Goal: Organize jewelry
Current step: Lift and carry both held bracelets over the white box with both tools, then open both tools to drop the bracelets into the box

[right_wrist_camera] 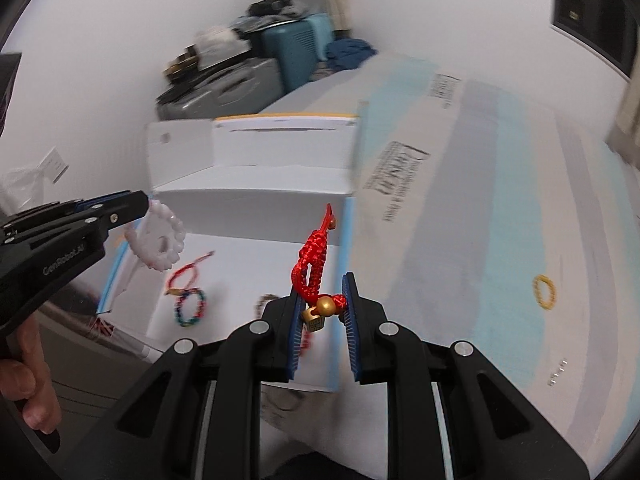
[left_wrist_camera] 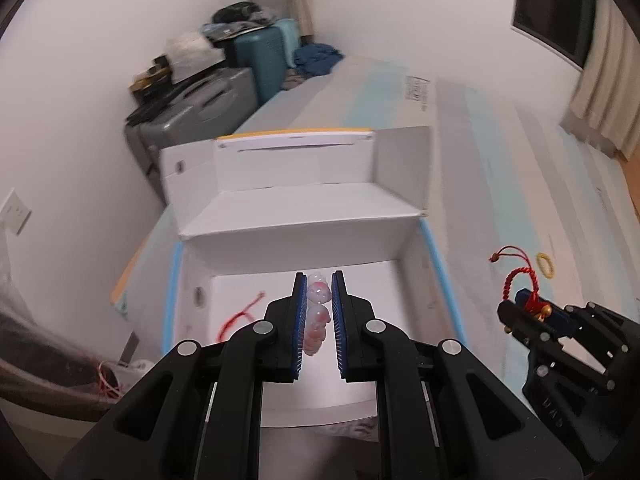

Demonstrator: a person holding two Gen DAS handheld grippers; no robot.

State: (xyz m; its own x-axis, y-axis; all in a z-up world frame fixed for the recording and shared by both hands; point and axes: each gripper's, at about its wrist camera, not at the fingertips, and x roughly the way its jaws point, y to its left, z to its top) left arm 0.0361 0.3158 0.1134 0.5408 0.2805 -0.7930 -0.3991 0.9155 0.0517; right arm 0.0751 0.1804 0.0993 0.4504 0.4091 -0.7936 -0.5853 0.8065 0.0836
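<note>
My left gripper (left_wrist_camera: 320,284) is shut on a pale pink bead bracelet (left_wrist_camera: 318,294) and holds it above the open white box (left_wrist_camera: 304,224). In the right wrist view that bracelet (right_wrist_camera: 160,240) hangs from the left gripper's fingertips (right_wrist_camera: 136,204) over the box. My right gripper (right_wrist_camera: 322,284) is shut on a red braided cord bracelet (right_wrist_camera: 312,260) with a gold bead (right_wrist_camera: 326,306), at the box's right wall. A red string bracelet (right_wrist_camera: 188,272) and a multicoloured bead bracelet (right_wrist_camera: 192,306) lie inside the box. A yellow ring-shaped band (right_wrist_camera: 544,292) lies on the surface to the right.
The box stands on a light blue and grey striped surface (right_wrist_camera: 480,240). Its raised lid (left_wrist_camera: 296,164) stands behind. Suitcases and piled clothes (left_wrist_camera: 240,64) sit against the far wall. A small silver item (right_wrist_camera: 558,374) lies at the right.
</note>
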